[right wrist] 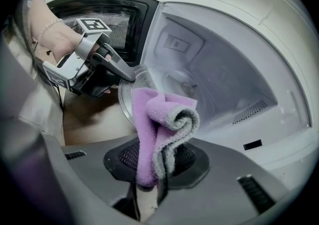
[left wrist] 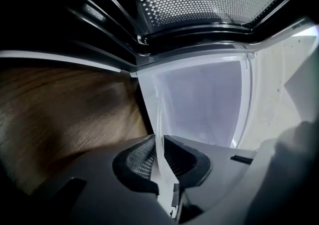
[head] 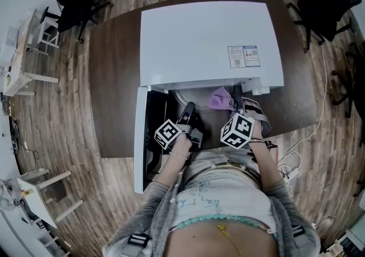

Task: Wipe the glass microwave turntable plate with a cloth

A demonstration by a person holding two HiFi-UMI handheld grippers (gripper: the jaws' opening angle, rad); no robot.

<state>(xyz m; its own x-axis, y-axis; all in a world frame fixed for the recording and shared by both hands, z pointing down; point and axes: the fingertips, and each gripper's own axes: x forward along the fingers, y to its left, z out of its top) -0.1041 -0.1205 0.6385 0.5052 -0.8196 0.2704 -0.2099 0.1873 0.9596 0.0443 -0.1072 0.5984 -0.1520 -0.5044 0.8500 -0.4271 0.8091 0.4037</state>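
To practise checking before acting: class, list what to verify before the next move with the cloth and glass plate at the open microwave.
1. Left gripper clamped on the glass plate rim: ok.
2. Right gripper gripping the purple cloth: ok.
3. Cloth touching the plate: cannot tell.
4. Cloth spread flat for wiping: not ok, it is bunched.
5. Microwave door open and out of the way: ok.

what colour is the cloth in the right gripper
The cloth is purple with a grey back, clearest in the right gripper view.
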